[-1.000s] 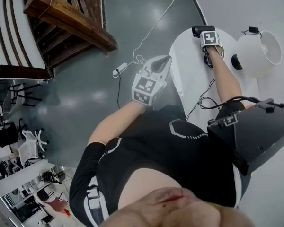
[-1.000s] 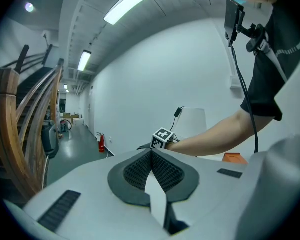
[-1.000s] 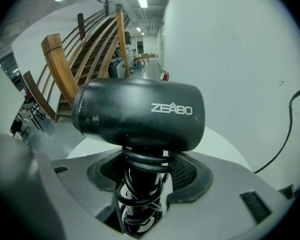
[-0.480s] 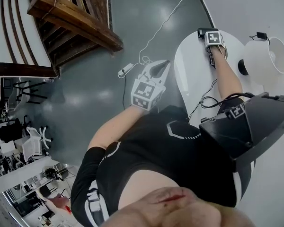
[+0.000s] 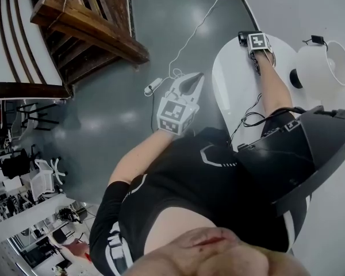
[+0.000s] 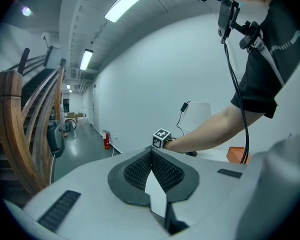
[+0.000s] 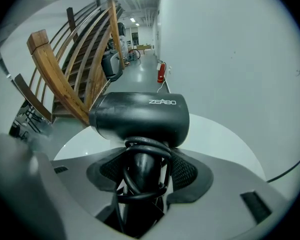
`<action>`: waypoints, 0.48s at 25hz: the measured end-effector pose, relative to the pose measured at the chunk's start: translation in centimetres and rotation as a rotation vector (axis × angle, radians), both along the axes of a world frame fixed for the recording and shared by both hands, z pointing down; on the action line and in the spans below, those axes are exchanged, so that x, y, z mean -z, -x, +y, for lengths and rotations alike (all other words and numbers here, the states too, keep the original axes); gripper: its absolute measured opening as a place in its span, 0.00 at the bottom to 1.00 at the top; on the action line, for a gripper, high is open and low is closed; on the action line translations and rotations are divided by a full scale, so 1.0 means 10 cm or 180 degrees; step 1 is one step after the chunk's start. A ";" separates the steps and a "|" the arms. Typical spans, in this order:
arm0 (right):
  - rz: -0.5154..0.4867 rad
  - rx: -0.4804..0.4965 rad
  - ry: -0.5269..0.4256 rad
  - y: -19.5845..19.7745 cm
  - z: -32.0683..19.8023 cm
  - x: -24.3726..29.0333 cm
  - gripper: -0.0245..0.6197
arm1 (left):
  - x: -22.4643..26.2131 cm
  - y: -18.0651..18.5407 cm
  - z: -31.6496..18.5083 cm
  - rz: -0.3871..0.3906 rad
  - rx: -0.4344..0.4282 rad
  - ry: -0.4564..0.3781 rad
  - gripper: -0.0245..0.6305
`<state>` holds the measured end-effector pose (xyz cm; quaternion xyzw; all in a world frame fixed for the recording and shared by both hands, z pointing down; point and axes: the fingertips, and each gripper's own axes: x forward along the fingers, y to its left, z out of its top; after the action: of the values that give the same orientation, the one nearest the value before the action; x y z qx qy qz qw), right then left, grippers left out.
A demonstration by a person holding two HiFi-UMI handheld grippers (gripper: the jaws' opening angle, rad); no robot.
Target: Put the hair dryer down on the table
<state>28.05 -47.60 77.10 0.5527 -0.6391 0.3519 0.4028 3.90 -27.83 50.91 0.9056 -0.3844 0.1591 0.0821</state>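
Note:
The black hair dryer [image 7: 140, 116] stands upright in the right gripper view, its cord wound round the handle. My right gripper [image 7: 142, 156] is shut on that handle. In the head view the right gripper [image 5: 248, 39] holds the hair dryer [image 5: 242, 37] over the far edge of the round white table [image 5: 230, 79]; I cannot tell whether it touches the top. My left gripper [image 5: 194, 80] hangs over the grey floor left of the table, shut with nothing in it. In the left gripper view its pads [image 6: 162, 166] meet at the tip.
A white lamp [image 5: 322, 68] with a black plug lead stands at the table's right. A wooden staircase [image 5: 86, 27] rises at the far left. A white cable and power strip [image 5: 152, 87] lie on the floor near the left gripper. An orange box [image 6: 236, 154] sits on the table.
Both grippers stay almost where they were. The right gripper keeps its hold on the hair dryer at the table's far edge. The head view has shifted slightly.

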 end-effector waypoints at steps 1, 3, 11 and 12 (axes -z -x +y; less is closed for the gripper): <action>-0.0044 -0.0034 0.0000 0.03 0.01 -0.01 0.45 | 0.00 0.01 0.01 0.0000 0.0000 0.0001 0.08; -0.0055 -0.0059 0.0009 0.04 0.02 -0.04 0.45 | 0.00 0.04 0.02 0.0004 0.0006 0.0007 0.09; -0.0022 -0.0186 -0.0134 -0.01 0.01 -0.01 0.45 | -0.02 0.23 0.05 0.0014 0.0084 0.0024 0.09; -0.0055 -0.0210 -0.0162 0.00 0.01 0.01 0.45 | -0.02 0.25 0.06 0.0021 0.0096 0.0032 0.09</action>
<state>28.06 -47.47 76.99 0.5806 -0.6327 0.3533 0.3713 1.36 -27.27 51.10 0.8999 -0.3969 0.1568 0.0903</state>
